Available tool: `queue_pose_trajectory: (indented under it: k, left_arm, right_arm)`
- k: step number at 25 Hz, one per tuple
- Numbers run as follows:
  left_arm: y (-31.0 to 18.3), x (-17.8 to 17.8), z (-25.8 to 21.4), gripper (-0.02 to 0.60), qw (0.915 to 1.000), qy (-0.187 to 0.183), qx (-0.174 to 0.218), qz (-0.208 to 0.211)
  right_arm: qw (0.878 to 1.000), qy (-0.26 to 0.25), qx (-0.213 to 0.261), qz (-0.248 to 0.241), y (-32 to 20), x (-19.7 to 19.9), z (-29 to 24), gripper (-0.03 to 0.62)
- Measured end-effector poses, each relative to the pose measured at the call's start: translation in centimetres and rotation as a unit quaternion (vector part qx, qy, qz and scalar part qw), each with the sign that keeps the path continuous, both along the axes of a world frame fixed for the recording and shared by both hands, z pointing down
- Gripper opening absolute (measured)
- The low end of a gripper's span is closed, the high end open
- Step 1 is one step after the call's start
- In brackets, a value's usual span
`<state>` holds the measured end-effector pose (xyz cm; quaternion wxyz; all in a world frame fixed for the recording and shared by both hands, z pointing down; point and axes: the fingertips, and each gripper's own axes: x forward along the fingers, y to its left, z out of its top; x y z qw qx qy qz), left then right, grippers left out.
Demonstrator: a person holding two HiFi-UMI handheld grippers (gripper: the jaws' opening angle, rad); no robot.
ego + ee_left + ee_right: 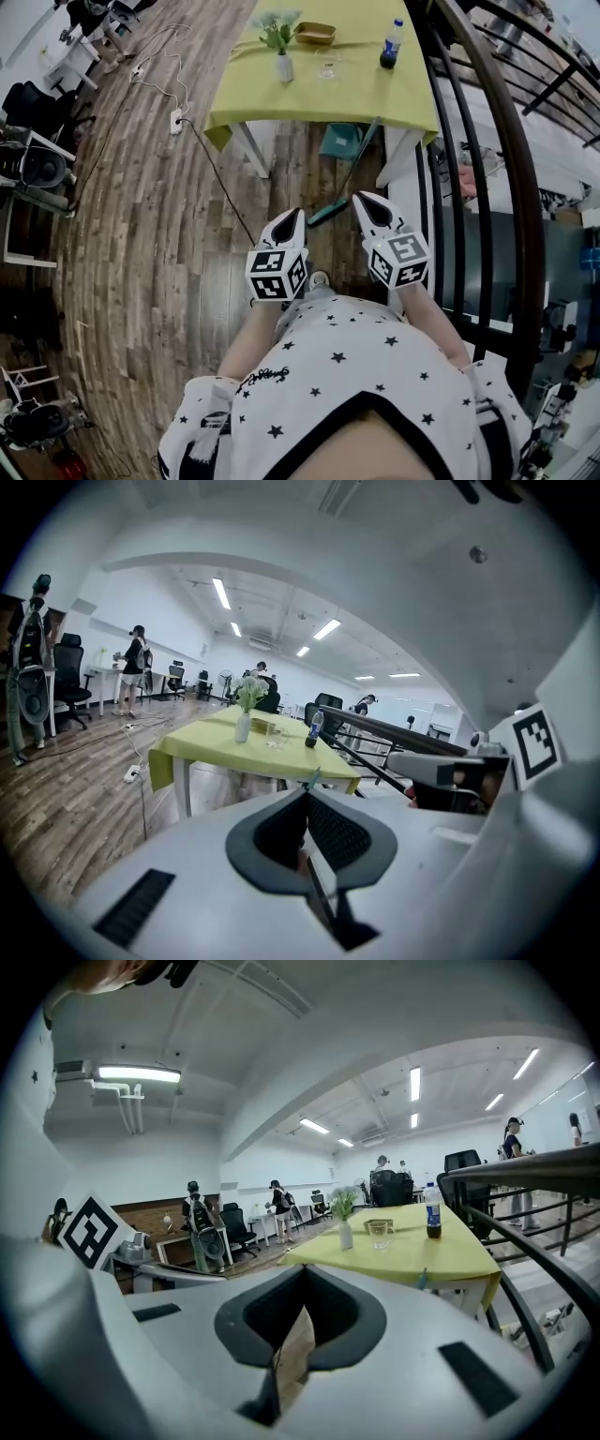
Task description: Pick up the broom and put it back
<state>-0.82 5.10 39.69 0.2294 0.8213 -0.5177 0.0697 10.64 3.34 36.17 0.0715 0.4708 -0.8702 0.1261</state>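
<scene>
Now my left tongs point(291, 217) and right tongs point(364, 202) are both closed, empty; the broom point(349, 178) leans against the far table point(361, 92).

No legible text or labels.

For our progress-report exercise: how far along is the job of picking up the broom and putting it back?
Done: nothing visible. The broom leans against the table with its head on the floor, untouched.
In hand: the left gripper and right gripper point toward it, both shut and empty, short of it.
Left: open a gripper, grasp the broom, lift it and carry it back.
</scene>
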Motion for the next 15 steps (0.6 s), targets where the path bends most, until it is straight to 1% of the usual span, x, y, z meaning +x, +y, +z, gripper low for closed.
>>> queue_pose_trajectory:
  k: [6, 11, 15]
  left_arm:
    - [-5.4, -1.9, 0.5, 0.012, 1.0, -0.002, 0.001, 0.007]
    - [-10.3, -2.2, 1.9, 0.012, 0.9998, -0.012, -0.004, 0.018]
    - [-12.3, -2.9, 2.5, 0.012, 0.9996, -0.016, -0.01, 0.023]
  right_arm:
    - [1.0, 0.008, -0.004, 0.006, -4.9, -1.6, 0.6, -0.006]
    - [1.0, 0.008, -0.011, 0.016, -10.3, -1.7, 2.0, -0.006]
    - [1.0, 0.01, -0.017, 0.022, -12.8, -2.6, 2.6, -0.006]
